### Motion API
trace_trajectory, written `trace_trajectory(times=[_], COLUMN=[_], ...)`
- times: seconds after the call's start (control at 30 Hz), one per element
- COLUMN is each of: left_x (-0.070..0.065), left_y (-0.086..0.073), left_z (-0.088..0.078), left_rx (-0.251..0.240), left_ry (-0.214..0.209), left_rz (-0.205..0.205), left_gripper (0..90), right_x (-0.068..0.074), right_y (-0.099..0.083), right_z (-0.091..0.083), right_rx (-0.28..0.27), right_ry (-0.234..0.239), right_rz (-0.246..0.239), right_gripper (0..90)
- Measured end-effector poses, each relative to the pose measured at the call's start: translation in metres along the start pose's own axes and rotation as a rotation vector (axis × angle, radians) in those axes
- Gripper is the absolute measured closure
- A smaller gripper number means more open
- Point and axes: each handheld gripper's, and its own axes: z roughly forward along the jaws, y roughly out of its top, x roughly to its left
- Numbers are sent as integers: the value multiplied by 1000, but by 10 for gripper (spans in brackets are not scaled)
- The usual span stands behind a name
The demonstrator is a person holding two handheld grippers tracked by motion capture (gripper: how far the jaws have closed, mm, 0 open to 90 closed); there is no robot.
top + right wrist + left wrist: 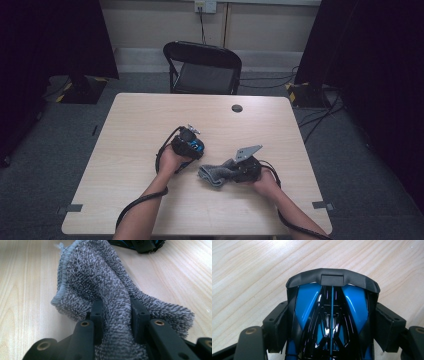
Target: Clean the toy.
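Right gripper (117,315) pinches nubby grey terry cloth (105,282); left gripper (332,325) clasps glossy blue-black shell (332,315)

On the table (150,120), the toy car (192,143) in the left gripper (189,142) lies just left of the cloth (215,173) held by the right gripper (235,172).

The left gripper (192,144) stands wide, clamped; the right gripper (235,170) is pinched nearly closed, both low.
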Motion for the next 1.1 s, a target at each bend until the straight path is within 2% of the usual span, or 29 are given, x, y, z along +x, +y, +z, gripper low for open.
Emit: trace_trajectory(times=[0.07,0.23,0.4,0.53,0.8,1.03,1.1], left_x=[-1,0,2,6,8,1,-1], left_y=[-1,-3,-4,-5,0,3,4], left_z=[-2,-17,-32,-44,-63,-74,-76], left_rx=[-8,-67,-101,-140,-196,-217,-219], left_ry=[10,-4,-13,-32,-51,-71,-79], left_rz=[6,-10,-1,-28,-40,-9,-6], left_gripper=[254,255,256,256,256,256,256], right_x=[0,0,0,0,1,1,0], right_y=[0,0,0,0,2,6,9], right_z=[0,0,0,0,0,-1,-3], right_rx=[-1,-2,0,-1,12,32,43], right_ry=[0,2,-3,-2,-10,-27,-47], right_rz=[0,0,0,2,1,0,10], right_gripper=[688,688,688,688,702,774,782])
